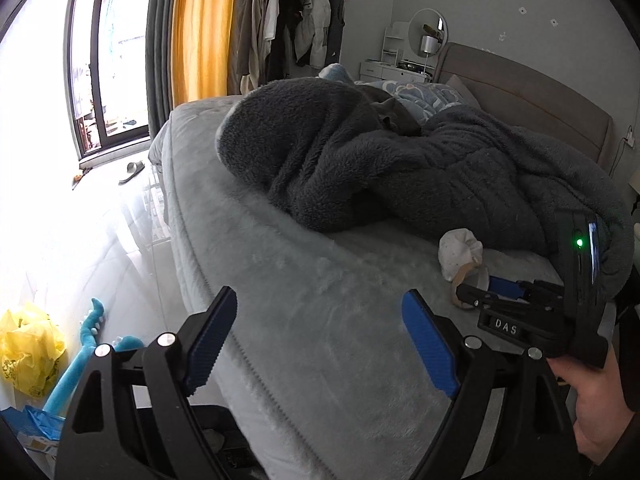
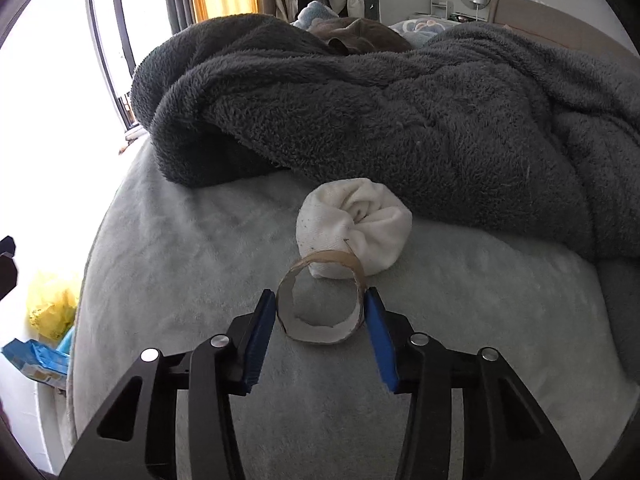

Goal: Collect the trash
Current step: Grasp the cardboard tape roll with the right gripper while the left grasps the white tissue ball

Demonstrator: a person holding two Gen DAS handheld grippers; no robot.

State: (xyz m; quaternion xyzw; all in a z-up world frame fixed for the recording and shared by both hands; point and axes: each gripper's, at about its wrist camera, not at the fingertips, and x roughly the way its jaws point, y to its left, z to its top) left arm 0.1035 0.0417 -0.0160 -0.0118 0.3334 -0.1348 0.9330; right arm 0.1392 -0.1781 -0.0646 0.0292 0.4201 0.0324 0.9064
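**Cardboard ring between the right jaws on the bed**

Bedroom light pours through the window at the upper left of both views, and we look across a pale grey bed cover (image 2: 180, 248) that fills the middle of each frame. On it lies a heaped dark grey fleece blanket (image 2: 400, 120), spreading from the centre to the right edge.

In the right wrist view, our right gripper (image 2: 320, 312) reaches in from the bottom, and its blue pads (image 2: 260, 340) stand on either side of a cardboard ring (image 2: 320, 330), the core of a tape or paper roll, lying at lower centre on the cover. Both pads sit right against the ring's outer wall; we read this as a grip on the ring. Just behind the ring, touching its far rim, sits a rolled white sock (image 2: 360, 224), at the foot of the blanket.

In the left wrist view, our left gripper (image 1: 316, 340) hangs over the cover at the bottom of the frame with its jaws spread wide and nothing between them. At the right edge we see the right gripper from the side, held by a hand (image 1: 592, 400), with the ring and sock beyond it.

On the floor at lower left lie a yellow plastic bag (image 1: 28, 352) and a blue toy (image 1: 84, 352).
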